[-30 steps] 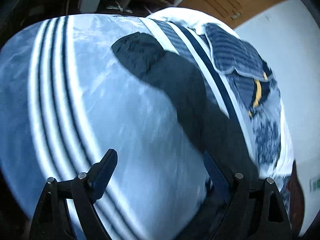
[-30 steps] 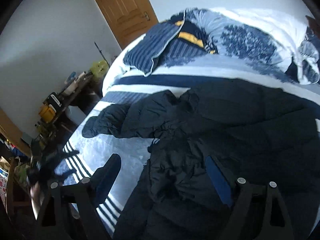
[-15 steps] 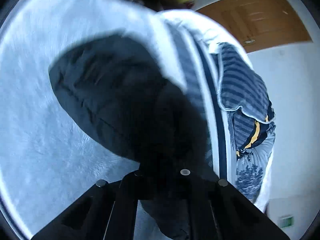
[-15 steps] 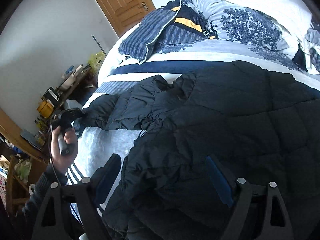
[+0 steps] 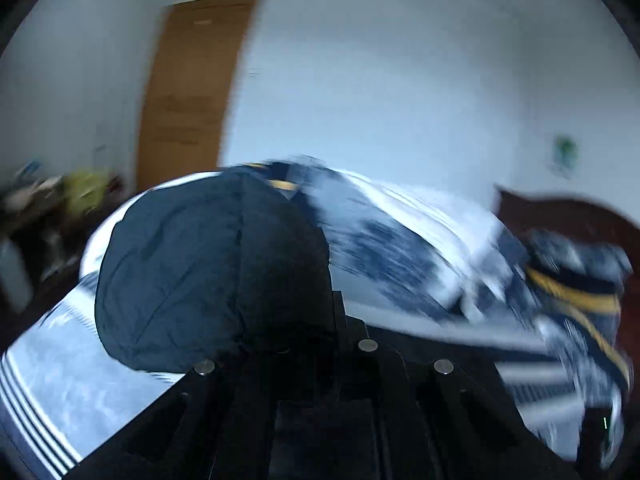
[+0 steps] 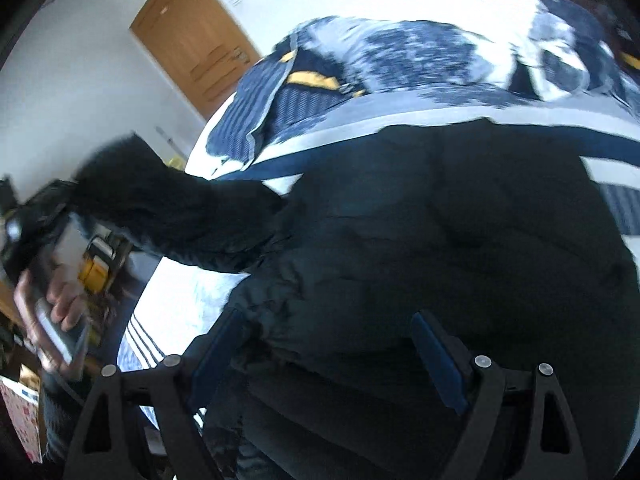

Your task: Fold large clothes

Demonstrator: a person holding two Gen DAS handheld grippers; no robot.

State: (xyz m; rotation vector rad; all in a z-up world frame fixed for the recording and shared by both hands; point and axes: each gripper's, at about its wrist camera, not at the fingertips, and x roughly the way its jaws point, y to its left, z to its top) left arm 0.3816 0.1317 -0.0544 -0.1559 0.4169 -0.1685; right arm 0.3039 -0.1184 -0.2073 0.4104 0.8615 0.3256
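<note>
left jaws pinching puffy quilted jacket sleeve

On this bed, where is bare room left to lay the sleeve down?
Bare bedspread shows between the black jacket and the striped bed edge, under the lifted sleeve that the left gripper holds. The pillows crowd the head end.

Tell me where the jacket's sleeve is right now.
In the right wrist view the sleeve is lifted off the bed at the left, stretched from the black jacket toward the left gripper, which is clamped on its cuff.
</note>
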